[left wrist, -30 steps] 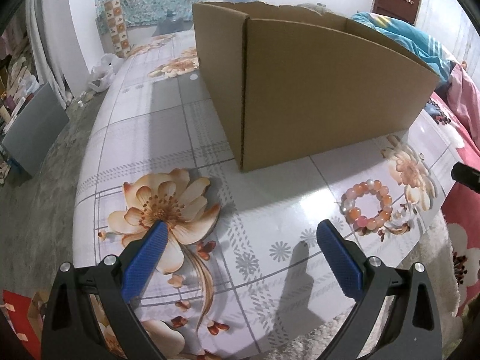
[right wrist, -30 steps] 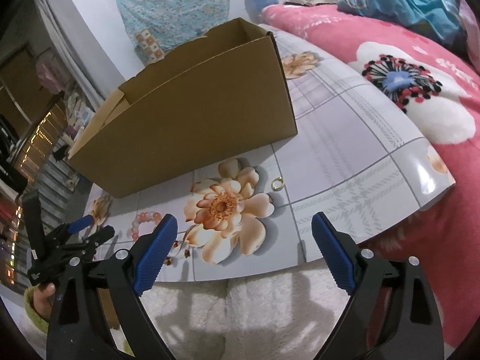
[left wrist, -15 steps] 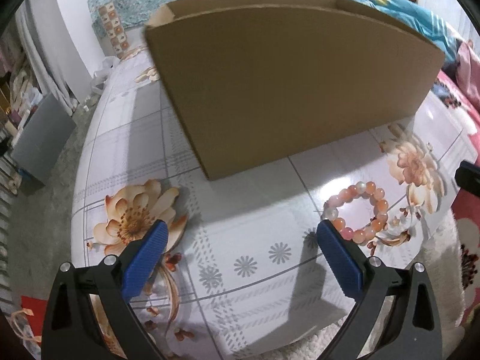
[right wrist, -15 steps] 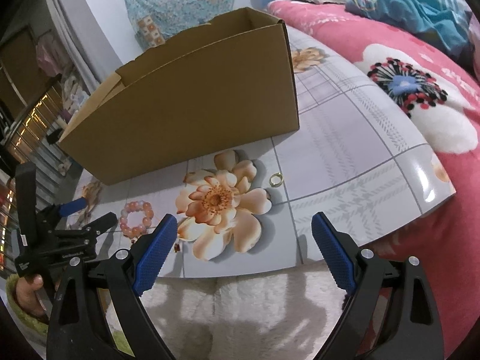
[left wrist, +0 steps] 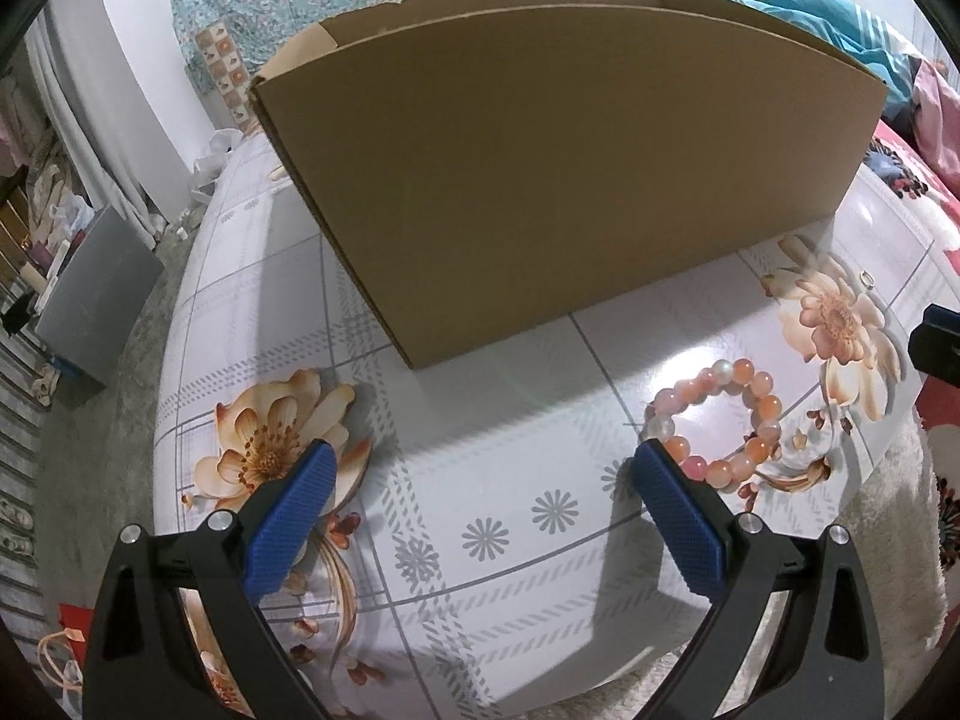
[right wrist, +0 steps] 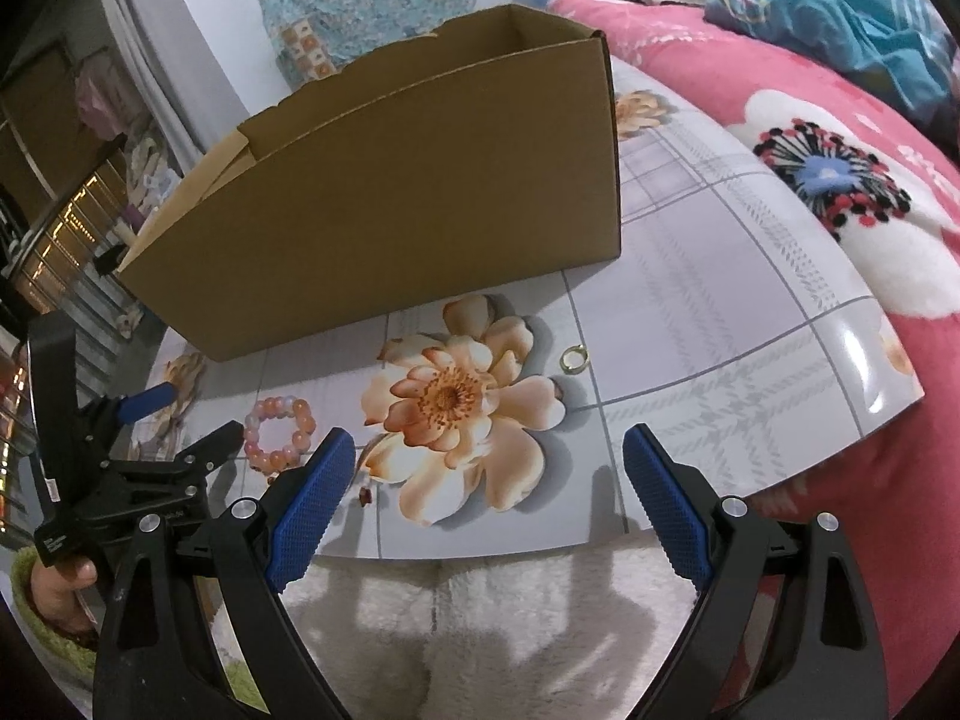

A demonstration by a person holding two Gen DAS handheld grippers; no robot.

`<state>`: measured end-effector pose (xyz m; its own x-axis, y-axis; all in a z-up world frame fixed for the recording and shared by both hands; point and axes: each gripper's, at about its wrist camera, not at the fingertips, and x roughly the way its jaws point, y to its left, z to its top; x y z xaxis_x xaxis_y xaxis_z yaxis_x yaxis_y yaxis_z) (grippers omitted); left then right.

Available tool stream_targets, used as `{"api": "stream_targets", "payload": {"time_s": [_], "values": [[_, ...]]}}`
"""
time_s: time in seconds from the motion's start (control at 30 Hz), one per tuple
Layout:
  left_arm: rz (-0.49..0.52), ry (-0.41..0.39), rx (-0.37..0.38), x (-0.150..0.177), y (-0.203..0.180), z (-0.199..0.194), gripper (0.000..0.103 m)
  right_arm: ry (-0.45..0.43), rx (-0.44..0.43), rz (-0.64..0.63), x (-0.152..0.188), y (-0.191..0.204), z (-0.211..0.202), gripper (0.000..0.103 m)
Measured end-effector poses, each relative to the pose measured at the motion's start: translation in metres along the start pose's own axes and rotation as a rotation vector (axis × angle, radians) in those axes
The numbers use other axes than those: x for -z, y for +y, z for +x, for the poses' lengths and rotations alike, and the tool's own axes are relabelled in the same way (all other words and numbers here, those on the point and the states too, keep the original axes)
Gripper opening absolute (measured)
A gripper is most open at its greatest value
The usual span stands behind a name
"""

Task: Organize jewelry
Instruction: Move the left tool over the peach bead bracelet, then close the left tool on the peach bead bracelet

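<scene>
A pink and orange bead bracelet lies flat on the flower-print table, just beyond my left gripper's right fingertip. My left gripper is open and holds nothing. The same bracelet shows in the right wrist view, left of the big printed flower. A small gold ring lies right of that flower; it appears tiny in the left wrist view as the ring. My right gripper hovers open over the table's near edge. An open cardboard box stands behind both pieces.
The box fills the back of the table. A pink floral blanket lies to the right, a white fluffy rug below the table edge. A hand holds the left gripper at the left edge of the right wrist view.
My left gripper has swung right and closer, so the bracelet now sits by its right fingertip. The right gripper has drifted slightly toward the table. Both stayed open.
</scene>
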<state>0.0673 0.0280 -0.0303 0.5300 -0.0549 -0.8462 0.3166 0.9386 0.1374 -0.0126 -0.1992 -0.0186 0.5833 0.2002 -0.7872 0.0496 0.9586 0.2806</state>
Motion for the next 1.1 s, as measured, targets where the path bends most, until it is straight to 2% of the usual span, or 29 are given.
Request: {"api": "stream_targets", "payload": {"time_s": [0.7, 0.8, 0.9, 1.0, 1.1], "values": [[0.021, -0.014, -0.006, 0.0, 0.0, -0.001, 0.097, 0.003, -0.002, -0.004, -0.002, 0.005, 0.004, 0.087], [0.036, -0.064, -0.006, 0.001, 0.001, -0.009, 0.097, -0.003, 0.004, -0.006, -0.003, 0.005, 0.002, 0.087], [0.019, -0.189, 0.089, 0.002, 0.007, -0.032, 0.097, -0.016, 0.002, -0.008, -0.004, 0.004, -0.001, 0.087], [0.045, -0.265, 0.207, 0.003, 0.003, -0.048, 0.095, -0.031, -0.014, 0.008, -0.005, -0.001, -0.004, 0.087], [0.115, -0.292, 0.265, 0.004, -0.013, -0.054, 0.081, -0.039, -0.037, 0.023, -0.006, -0.005, -0.004, 0.083]]}}
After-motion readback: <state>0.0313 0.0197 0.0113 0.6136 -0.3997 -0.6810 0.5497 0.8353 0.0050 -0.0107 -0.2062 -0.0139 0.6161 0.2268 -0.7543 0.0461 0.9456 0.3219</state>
